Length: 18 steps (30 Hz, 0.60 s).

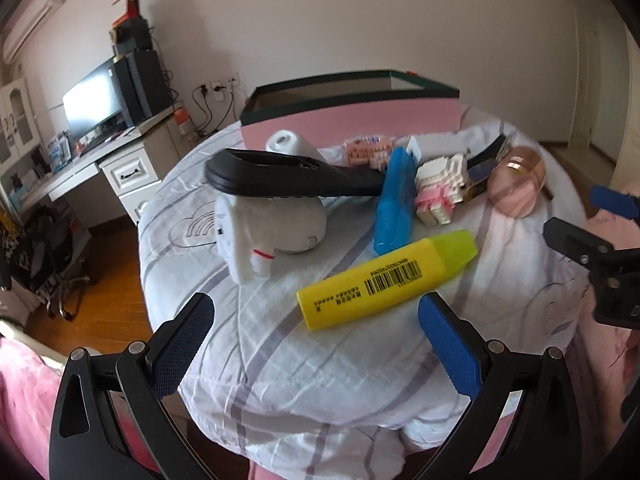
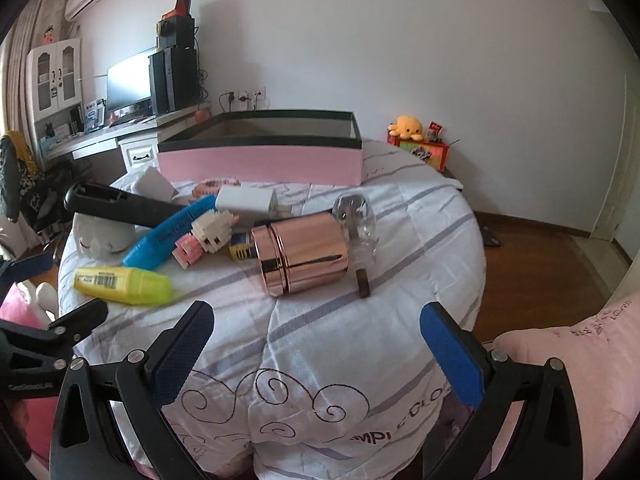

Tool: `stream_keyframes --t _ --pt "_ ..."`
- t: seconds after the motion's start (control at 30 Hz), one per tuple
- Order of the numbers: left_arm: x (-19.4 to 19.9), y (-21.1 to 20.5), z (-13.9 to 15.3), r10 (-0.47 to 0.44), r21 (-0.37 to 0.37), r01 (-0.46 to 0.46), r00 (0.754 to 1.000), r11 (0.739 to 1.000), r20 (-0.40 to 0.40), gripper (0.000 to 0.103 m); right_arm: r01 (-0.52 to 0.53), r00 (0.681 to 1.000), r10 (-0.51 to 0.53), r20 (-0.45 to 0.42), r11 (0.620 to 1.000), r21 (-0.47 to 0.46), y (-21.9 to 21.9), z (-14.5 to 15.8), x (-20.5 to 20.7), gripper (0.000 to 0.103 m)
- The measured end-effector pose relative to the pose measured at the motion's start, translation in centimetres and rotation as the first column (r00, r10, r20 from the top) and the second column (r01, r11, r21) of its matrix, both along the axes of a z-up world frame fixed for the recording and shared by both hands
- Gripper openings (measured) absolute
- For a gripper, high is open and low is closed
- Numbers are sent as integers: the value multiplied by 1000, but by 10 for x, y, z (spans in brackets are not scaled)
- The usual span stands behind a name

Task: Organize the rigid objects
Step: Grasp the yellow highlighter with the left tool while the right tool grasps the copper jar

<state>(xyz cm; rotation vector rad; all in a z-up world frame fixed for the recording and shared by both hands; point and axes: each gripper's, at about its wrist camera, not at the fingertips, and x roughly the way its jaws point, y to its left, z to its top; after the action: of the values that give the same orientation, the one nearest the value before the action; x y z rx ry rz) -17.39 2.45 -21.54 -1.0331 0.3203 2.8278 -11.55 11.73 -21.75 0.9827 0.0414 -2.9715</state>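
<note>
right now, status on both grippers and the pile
Left gripper open, empty, yellow highlighter ahead. Right gripper open, empty. Pink box behind, nothing blocking.

A monitor stands on the desk near a plush octopus.

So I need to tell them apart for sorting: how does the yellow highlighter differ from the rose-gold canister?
The yellow highlighter is matte plastic with a barcode; the rose-gold canister is mirror-shiny metal. The highlighter is slim and flattish, the canister fat and round. Both lie on their sides on the white bedspread.
</note>
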Motion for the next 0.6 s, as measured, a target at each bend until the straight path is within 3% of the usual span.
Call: stream_keyframes --t 0.17,0.33,0.4,0.5,0.57,0.6 --pt "-16 4 -5 -33 43 32 999 999 25 103 -18 1000 18 8 1000 -9 4 -6 -10 103" --pt "-26 -2 -7 -21 135 16 999 991 37 103 -26 1000 26 8 999 -27 8 -8 -19 103" --pt "-23 -1 -9 -20 118 18 1000 993 14 102 -31 999 31 8 999 -37 9 -8 -23 103" --pt "-14 2 -8 -44 124 45 999 991 -10 84 -35 999 36 8 998 -45 11 -9 -29 103" --pt "-10 4 -7 -75 133 76 997 988 -10 63 -39 999 40 9 998 -51 12 -9 -32 103" --pt "-8 6 -6 -85 134 85 996 987 -12 59 -42 999 43 7 998 -54 12 -9 -33 103"
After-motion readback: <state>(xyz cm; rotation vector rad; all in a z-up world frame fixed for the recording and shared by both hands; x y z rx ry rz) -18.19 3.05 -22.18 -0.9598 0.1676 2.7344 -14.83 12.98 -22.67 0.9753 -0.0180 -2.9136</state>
